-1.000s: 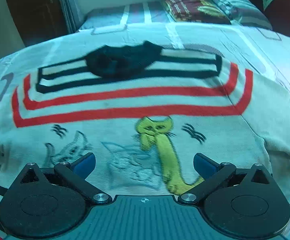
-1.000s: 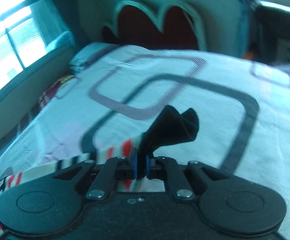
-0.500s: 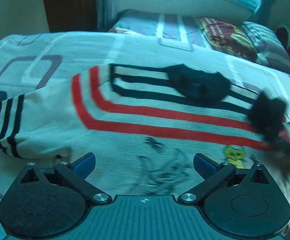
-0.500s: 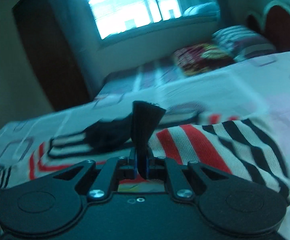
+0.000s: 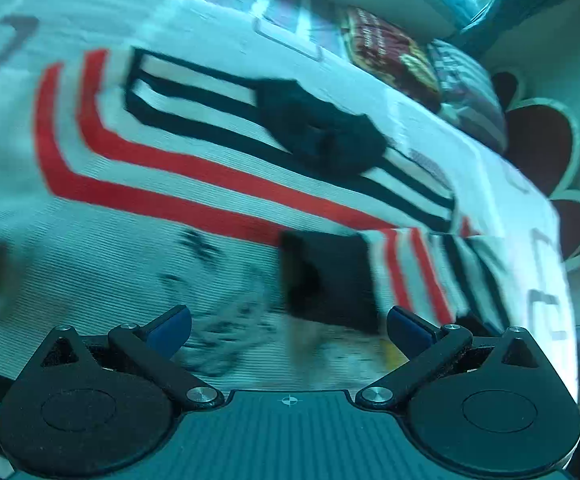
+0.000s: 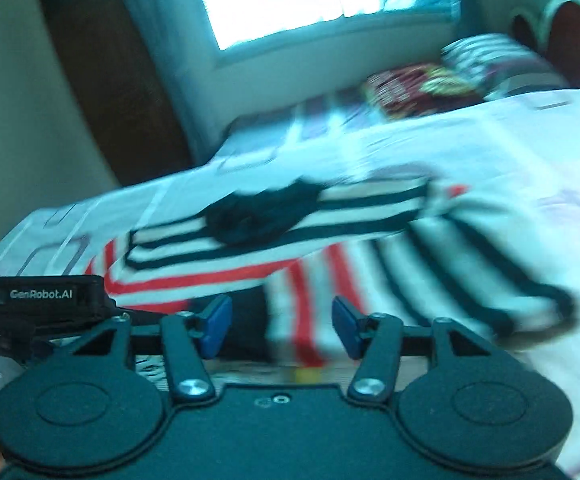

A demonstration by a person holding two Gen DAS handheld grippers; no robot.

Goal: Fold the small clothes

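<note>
The shirt (image 5: 194,280) is a finely ribbed knit cloth, matt, with red and black stripes and a dark, softer-looking collar (image 5: 322,132). It lies on a bed (image 5: 210,36) covered in smooth, matt printed cotton-like sheet. The left tongs (image 5: 289,326) and right tongs (image 6: 281,328) look like matt black plastic with shiny metal screws, blue rubbery pads (image 6: 215,326), and a ridged housing.

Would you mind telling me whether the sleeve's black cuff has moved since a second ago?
Yes. The black cuff was carried from over the bedsheet in across the striped shirt, landing below the black collar. The right gripper has just been opening, releasing it.
</note>
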